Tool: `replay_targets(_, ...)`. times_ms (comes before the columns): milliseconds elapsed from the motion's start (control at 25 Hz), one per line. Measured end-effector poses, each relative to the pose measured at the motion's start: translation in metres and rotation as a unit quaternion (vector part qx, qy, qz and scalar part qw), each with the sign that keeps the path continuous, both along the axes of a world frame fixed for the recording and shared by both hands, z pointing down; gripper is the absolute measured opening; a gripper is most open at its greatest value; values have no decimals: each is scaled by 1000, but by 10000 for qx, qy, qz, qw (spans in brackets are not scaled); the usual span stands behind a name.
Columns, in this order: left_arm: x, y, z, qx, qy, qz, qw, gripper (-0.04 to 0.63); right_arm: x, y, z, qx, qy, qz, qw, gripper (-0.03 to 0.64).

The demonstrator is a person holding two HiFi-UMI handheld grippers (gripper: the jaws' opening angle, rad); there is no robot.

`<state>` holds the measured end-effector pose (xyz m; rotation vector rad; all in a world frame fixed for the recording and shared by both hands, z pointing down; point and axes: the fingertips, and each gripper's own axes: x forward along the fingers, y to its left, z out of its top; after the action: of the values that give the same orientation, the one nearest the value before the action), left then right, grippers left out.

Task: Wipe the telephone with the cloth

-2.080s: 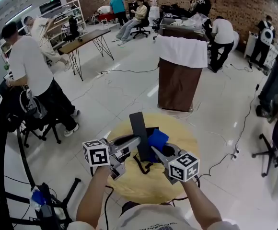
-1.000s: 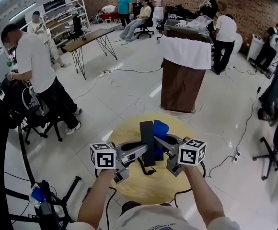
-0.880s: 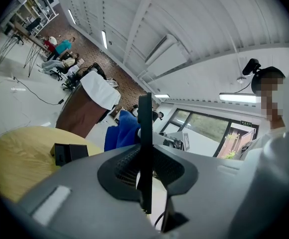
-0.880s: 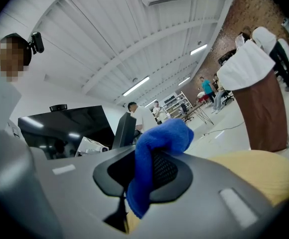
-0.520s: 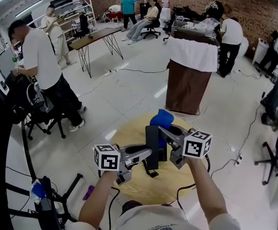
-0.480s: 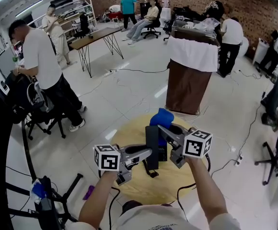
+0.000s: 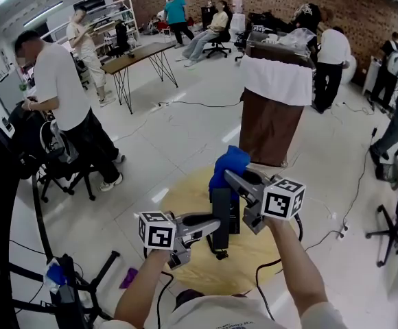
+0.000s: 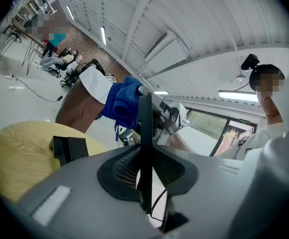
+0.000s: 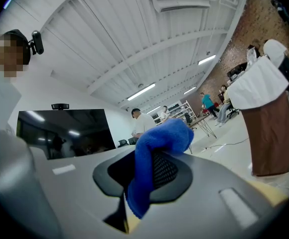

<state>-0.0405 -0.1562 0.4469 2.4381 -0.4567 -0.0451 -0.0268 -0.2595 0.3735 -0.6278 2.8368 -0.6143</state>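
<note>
The telephone handset (image 7: 219, 218) is held upright at lower ctr of the head view. It is pinched by the left gripper (image 7: 211, 223), whose jaws are pressed onto its flat sides. In the left gripper view it is seen edge-on as a thin, hard black slab rising betw. the jaws.

The cloth (image 7: 228, 164) is blue w/ a fuzzy pile and is bunched into a soft lump. It is clamped in the right gripper (image 7: 232, 178), whose jaws are closed on a fold, w/ the rest bulging past the tips. The lump is set at the handset's top end, just above frame ctr; actual contact cannot be confirmed.

A boxy black telephone base (image 7: 235, 214) is seen on the table (image 7: 206, 274), right behind the handset. A dark cord (image 7: 216, 252) is looped over the table top below the handset. The table is round, w/ a matte, pale yellow, wood-look top.

The floor (image 7: 185, 129) is laid in glossy white tiles and crossed by thin cables. A brick wall (image 7: 350, 5) runs along the top right. A brown pedestal (image 7: 271, 125) draped w/ a white sheet (image 7: 276, 81) stands above ctr.

At upper left are a desk (image 7: 134, 53) on thin black legs and a shelving rack (image 7: 106, 19), its contents too small to tell. A person in a white tee (image 7: 55, 94) is seen at the left edge.
</note>
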Motion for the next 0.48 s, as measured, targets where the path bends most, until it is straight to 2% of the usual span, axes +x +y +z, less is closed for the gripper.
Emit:
replay_targets(280,4,-3,7,-73,-14,-16,10000,61,3,-7,-12,182,106,127,9997,61)
replay_targets(480,2,-9,16,-209,17,-43,9998,61,9,-8,-13,673,505,519,9951,61)
